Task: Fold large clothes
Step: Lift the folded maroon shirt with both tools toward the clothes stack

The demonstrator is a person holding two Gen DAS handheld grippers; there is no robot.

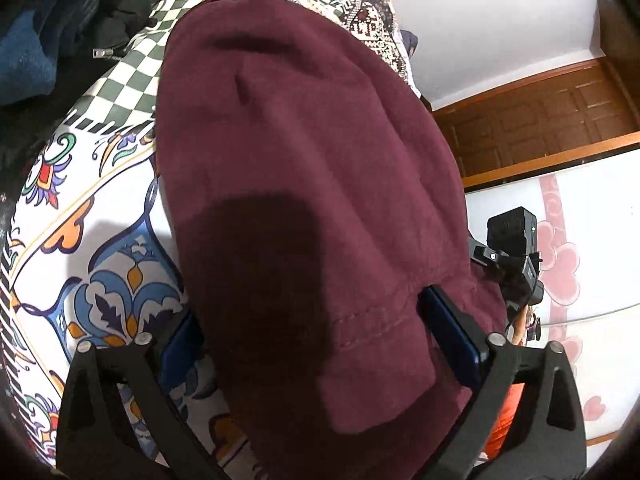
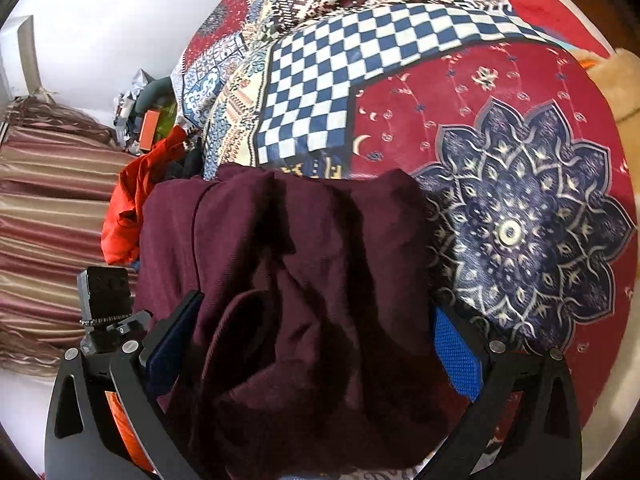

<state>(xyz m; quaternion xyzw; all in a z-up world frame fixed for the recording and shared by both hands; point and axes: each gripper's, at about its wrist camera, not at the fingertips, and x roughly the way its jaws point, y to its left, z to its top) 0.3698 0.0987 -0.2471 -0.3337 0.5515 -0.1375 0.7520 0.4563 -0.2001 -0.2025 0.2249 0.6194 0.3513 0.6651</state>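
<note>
On a bed covered with a busy patchwork-print spread [image 2: 500,92] of checkerboard, floral and mandala panels, a large maroon fleece garment [image 1: 304,184] lies bunched and folded over itself, filling the middle of both wrist views. In the left wrist view the left gripper [image 1: 320,340], black with blue-padded fingers [image 1: 452,336], stands with its jaws wide apart, and a hemmed, stitched edge of the maroon cloth lies draped between them; the fabric fills the gap but the pads are not pressed together on it, so whether they actually pinch it cannot be told. In the right wrist view the right gripper [image 2: 316,340] is likewise spread wide, its blue mesh pads [image 2: 456,356] on either side of a crumpled mound of the same garment [image 2: 288,280], which heaps up between the fingers and hides their tips. Each camera catches part of the other tool at the garment's edge: the right one at the right side of the left view, the left one at the lower left of the right view. Just beyond the maroon cloth lies a crumpled orange-red cloth [image 2: 128,208], touching its far left edge. A pile of dark blue clothes [image 1: 36,48] sits at the spread's far corner. A brown panelled wooden door [image 1: 540,120] stands against the white wall, and a striped pink-and-tan curtain [image 2: 52,216] hangs beside the bed.
</note>
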